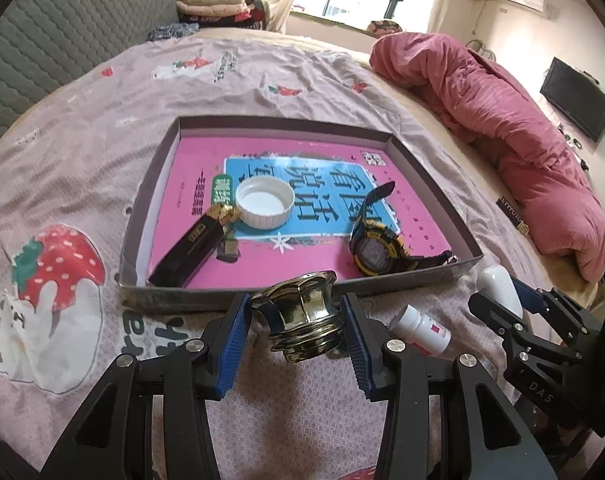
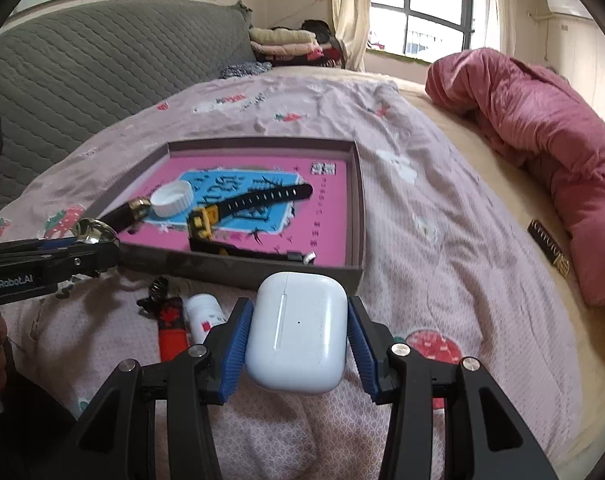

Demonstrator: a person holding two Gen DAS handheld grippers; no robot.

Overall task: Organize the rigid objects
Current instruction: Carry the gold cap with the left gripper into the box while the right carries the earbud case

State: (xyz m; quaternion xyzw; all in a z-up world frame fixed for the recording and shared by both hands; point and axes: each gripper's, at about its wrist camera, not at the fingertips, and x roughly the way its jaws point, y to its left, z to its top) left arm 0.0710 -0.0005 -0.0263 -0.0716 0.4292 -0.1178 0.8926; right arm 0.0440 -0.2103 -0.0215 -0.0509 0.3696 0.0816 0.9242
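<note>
A shallow grey box [image 1: 154, 216] [image 2: 356, 200] with a pink book as its floor lies on the bed. In it are a white cap [image 1: 265, 203] [image 2: 172, 199], a black lighter-like case [image 1: 188, 250] and a yellow-and-black watch [image 1: 378, 250] [image 2: 242, 208]. My left gripper [image 1: 296, 320] is shut on a shiny gold metal knob [image 1: 304, 320] [image 2: 90, 230], held above the bed before the box's near wall. My right gripper [image 2: 298, 334] [image 1: 506, 300] is shut on a white earbud case [image 2: 298, 332] [image 1: 498, 288], lifted off the sheet at the box's near right corner.
On the sheet before the box lie a small white bottle [image 1: 420, 326] [image 2: 204, 316] and a red-and-black lighter [image 2: 170, 328] beside a black clip [image 2: 158, 290]. A rolled pink quilt [image 1: 502, 120] [image 2: 542, 148] runs along the right, a black-and-gold strip [image 2: 550, 248] beside it.
</note>
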